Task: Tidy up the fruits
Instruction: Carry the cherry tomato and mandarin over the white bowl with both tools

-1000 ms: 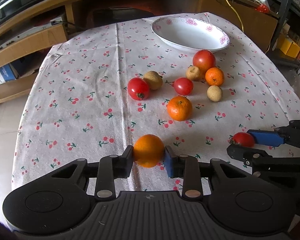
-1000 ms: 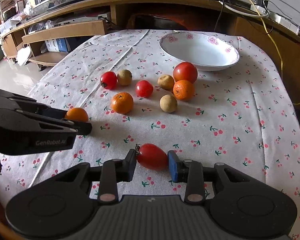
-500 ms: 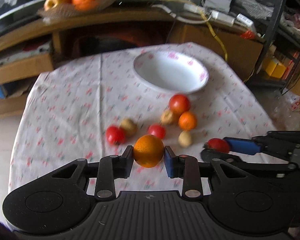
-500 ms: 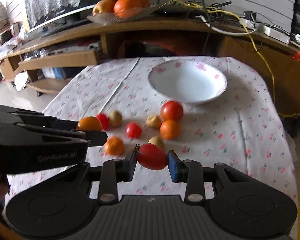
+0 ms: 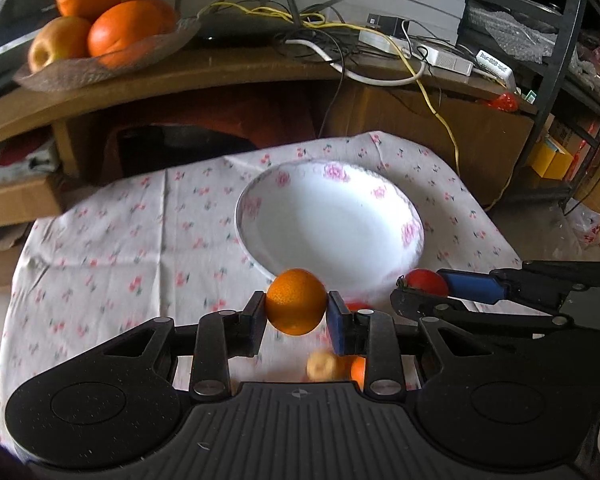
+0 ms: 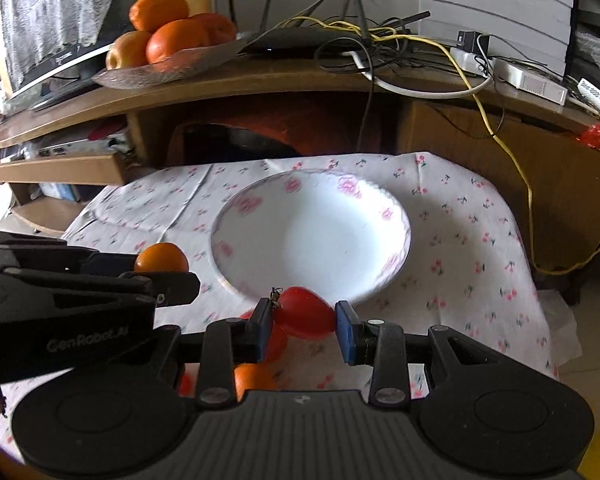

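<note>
Only the left view shows a tan fruit (image 5: 321, 365) below the orange (image 5: 296, 301).

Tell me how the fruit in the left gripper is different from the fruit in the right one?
The orange in the left gripper is round with dull, dimpled skin; the tomato in the right gripper is red, smooth and more oval. The tomato has a dark stem bit at one end; the orange shows none. Both are clamped between fingers, lifted near the empty white bowl.

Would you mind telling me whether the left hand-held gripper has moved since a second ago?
Yes. The left hand-held gripper, shut on the orange, has moved forward toward the white bowl, whose near rim now lies just behind the orange.
</note>
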Demonstrator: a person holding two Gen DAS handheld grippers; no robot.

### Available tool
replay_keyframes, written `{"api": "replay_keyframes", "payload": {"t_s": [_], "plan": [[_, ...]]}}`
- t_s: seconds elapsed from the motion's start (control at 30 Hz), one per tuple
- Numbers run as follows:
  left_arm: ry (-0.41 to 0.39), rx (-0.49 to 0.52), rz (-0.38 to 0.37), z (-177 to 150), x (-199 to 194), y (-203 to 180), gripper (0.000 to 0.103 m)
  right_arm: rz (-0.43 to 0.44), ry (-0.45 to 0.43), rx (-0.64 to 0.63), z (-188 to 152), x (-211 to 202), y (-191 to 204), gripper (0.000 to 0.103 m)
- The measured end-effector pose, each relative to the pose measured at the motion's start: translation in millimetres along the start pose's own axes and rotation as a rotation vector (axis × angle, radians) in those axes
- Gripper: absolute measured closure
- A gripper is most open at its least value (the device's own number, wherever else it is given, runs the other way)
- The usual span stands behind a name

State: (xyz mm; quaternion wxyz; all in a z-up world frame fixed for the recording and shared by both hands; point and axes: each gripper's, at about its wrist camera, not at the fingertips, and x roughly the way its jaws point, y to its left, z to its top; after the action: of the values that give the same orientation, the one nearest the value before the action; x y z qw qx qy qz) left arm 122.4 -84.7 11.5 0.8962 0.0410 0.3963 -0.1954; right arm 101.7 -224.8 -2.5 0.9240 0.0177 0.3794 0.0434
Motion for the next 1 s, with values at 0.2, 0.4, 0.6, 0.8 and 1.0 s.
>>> {"api": "replay_keyframes", "payload": {"t_s": [0.2, 0.4, 0.6, 0.8, 1.0], "plan": [[0.004, 0.011, 0.0, 15, 28, -1, 0.065, -0.018, -0.002, -0.014, 13, 27, -14, 0.07], [0.012, 0.024, 0.006, 25, 49, -2, 0.064, -0.017, 0.0, -0.022, 20, 47, -25, 0.07], [0.03, 0.023, 0.014, 27, 60, -1, 0.064, -0.011, 0.005, -0.024, 20, 58, -28, 0.069], [0.034, 0.015, 0.027, 25, 63, 2, 0.061, -0.014, -0.002, -0.036, 18, 60, -25, 0.069], [0.024, 0.01, 0.037, 26, 60, 4, 0.055, -0.016, -0.016, -0.042, 20, 59, -26, 0.065]]}}
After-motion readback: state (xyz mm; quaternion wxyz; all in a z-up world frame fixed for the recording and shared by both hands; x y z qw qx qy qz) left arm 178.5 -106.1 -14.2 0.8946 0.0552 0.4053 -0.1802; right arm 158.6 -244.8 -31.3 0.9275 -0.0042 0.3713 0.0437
